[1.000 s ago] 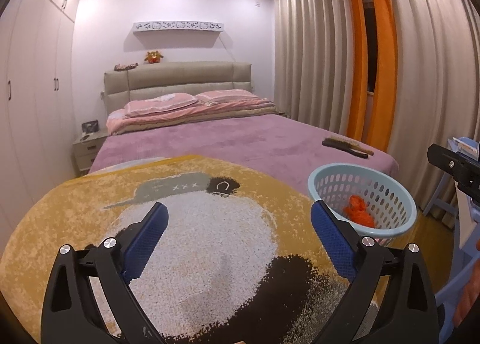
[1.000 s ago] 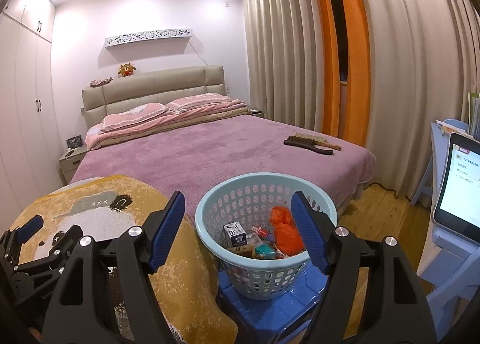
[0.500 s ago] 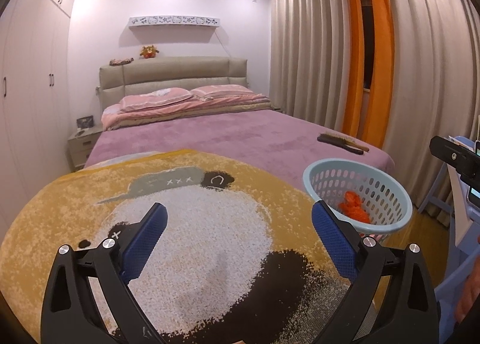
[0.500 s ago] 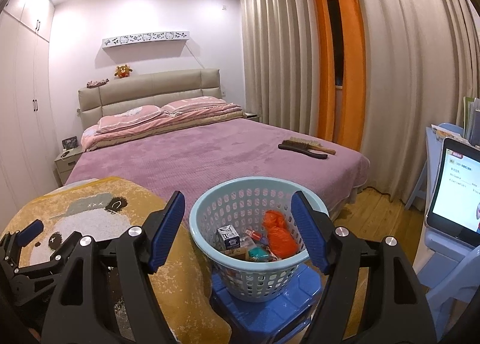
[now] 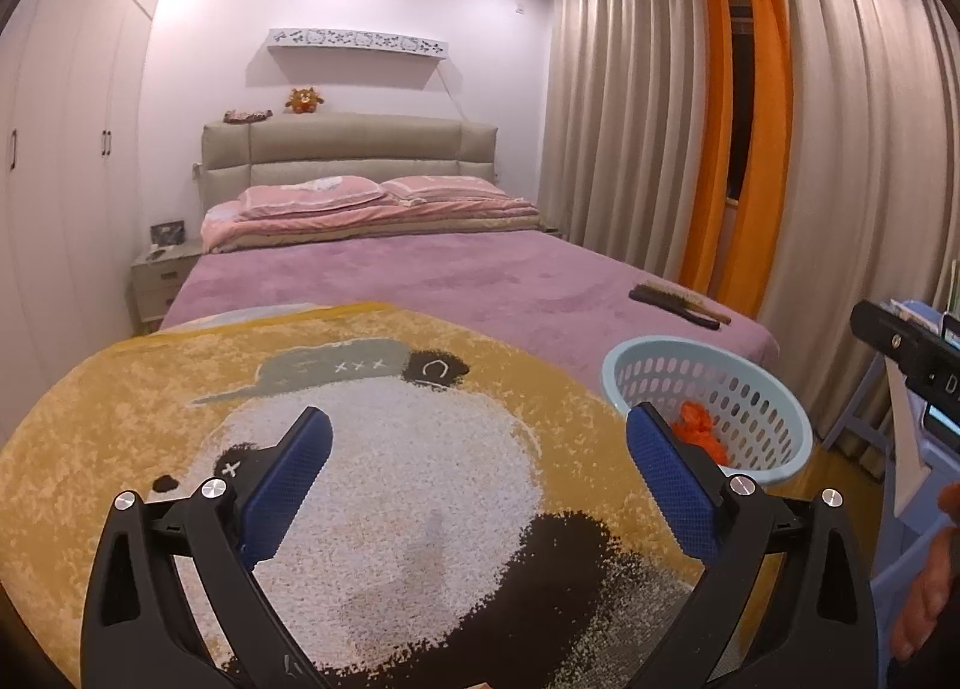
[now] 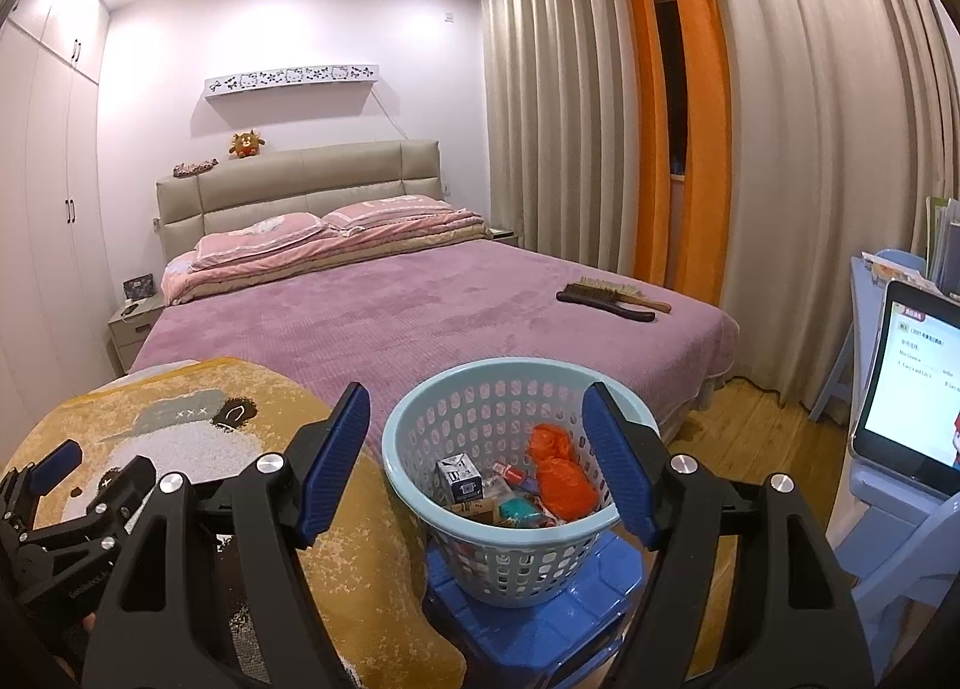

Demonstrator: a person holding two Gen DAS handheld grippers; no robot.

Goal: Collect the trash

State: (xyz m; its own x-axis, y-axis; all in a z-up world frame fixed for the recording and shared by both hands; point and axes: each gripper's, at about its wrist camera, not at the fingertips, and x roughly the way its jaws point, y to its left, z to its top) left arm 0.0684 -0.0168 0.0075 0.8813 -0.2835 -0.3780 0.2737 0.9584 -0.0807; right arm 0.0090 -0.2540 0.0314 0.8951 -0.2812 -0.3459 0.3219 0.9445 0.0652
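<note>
Both cameras look from the foot of the bed (image 5: 420,281) toward its headboard. The right one sits close above the basket (image 6: 420,437); both see it.

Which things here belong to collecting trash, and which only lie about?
Job: light blue perforated plastic basket, orange crumpled bag, small milk carton.
Lying about: two brushes on the bed, panda rug, tablet.
</note>
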